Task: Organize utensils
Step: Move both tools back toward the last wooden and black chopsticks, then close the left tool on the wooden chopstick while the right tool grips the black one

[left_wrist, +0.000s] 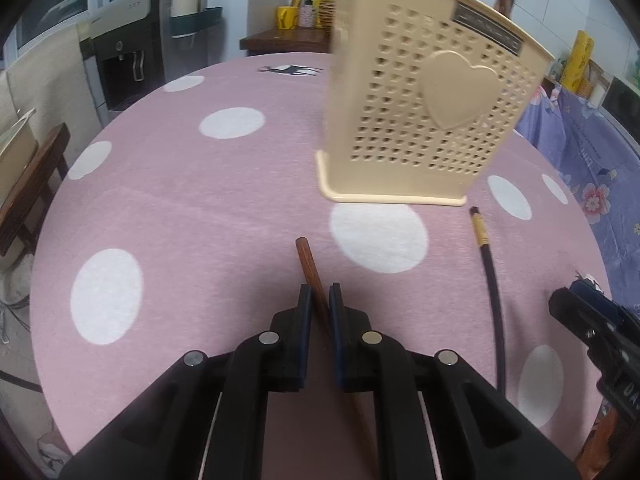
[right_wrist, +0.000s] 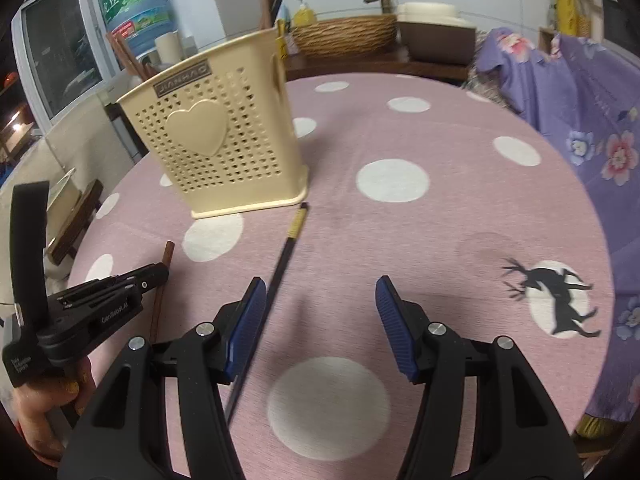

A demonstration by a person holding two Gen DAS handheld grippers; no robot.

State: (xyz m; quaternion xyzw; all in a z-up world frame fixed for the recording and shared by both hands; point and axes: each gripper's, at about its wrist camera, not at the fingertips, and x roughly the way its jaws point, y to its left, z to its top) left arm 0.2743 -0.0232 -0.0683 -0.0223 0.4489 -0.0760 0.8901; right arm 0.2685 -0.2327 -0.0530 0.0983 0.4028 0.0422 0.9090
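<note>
Chopsticks lie on the round counter (left_wrist: 168, 208) under a pink cloth with white dots, both just in front of the cream perforated plastic utensil holder with a raised heart on its face (left_wrist: 416, 96). That holder stands upright on the counter, and a few brown sticks rise from its top in the right wrist view.

The brown wooden chopstick (left_wrist: 310, 270) lies in front of the holder's left corner, its far tip pointing toward the holder and clear of its base. The left tongs (left_wrist: 320, 300) are narrowed around this chopstick, the blue pads (left_wrist: 306, 308) pressing on either side of its shaft, so they grip it. In the right wrist view the same left tongs (right_wrist: 160, 270) show from the side, with the brown stick (right_wrist: 162, 276) passing beneath them.

The black chopstick with a yellow band near its end (right_wrist: 286, 256) lies in front of the holder's right corner, its banded tip just short of the holder's base. The right tongs (right_wrist: 320, 304) stand wide apart and hold nothing; the black chopstick runs beside the outer face of their left pad (right_wrist: 248, 320), outside the gap, and whether it touches that pad cannot be told.
</note>
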